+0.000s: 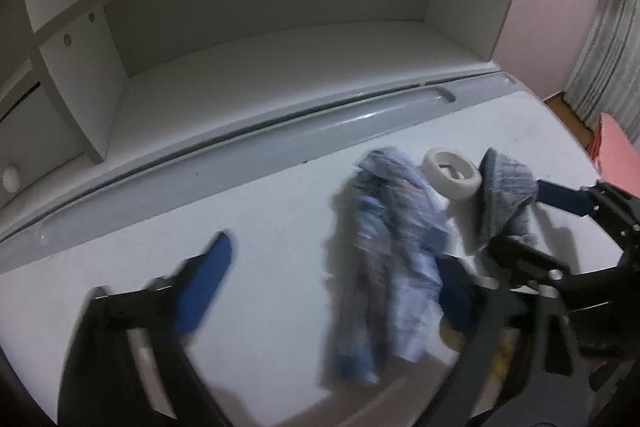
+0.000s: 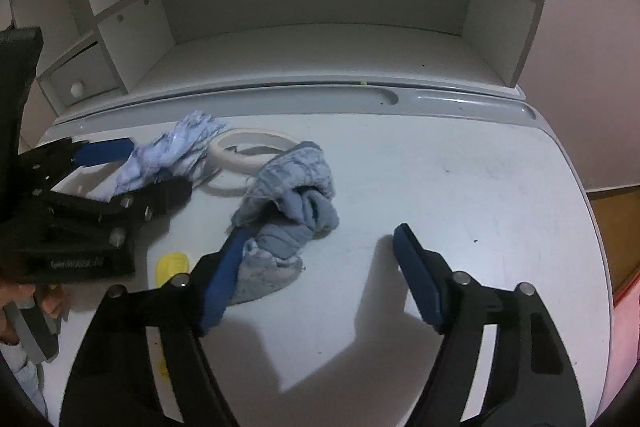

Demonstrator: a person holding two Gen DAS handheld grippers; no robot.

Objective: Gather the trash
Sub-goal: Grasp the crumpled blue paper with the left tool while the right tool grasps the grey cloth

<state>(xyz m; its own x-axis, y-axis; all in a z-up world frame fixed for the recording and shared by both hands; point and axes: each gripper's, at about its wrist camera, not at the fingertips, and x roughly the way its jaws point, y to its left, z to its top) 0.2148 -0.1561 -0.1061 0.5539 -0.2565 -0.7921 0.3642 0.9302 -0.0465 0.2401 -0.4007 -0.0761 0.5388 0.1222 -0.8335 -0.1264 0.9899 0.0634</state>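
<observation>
Both cameras ride just behind their tongs and look steeply down and forward across the white tabletop (image 1: 280, 211) toward the white shelf unit (image 1: 280, 39) at its back, close above the surface. The left view sits further left. They share the crumpled paper (image 1: 384, 227), tape roll (image 2: 248, 151), grey cloth (image 2: 296, 187), and each other's tongs.

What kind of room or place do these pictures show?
Probably a bedroom or study at home: a white desk with a white shelf hutch and small knobbed drawer, a pale curtain and wooden floor.
</observation>
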